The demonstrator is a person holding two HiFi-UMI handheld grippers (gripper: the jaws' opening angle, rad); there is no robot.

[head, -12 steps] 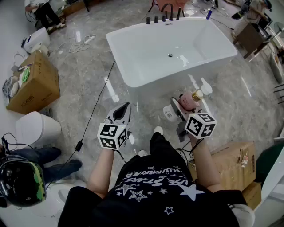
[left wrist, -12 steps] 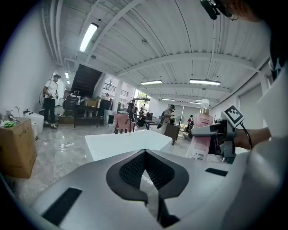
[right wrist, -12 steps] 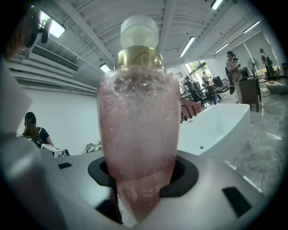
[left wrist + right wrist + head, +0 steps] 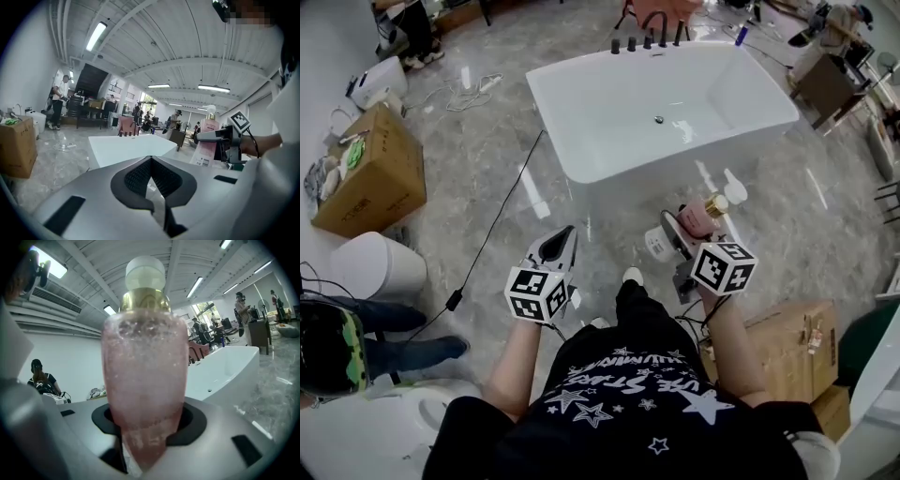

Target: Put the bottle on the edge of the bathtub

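A white bathtub stands on the marble floor ahead of me, also visible in the left gripper view and the right gripper view. My right gripper is shut on a pink bottle with a gold collar and white cap, held upright in the air short of the tub's near right corner. The bottle fills the right gripper view between the jaws. My left gripper hangs level beside it, shut and empty, its jaws meeting. The left gripper view also catches the bottle.
Black taps line the tub's far rim. A cardboard box and a white bin stand at left, more boxes at lower right. A black cable crosses the floor. A person in a helmet crouches at lower left.
Both grippers and the bottle hold almost the same place. The person at lower left has shifted leftwards, and the person at top left has stepped a little right.
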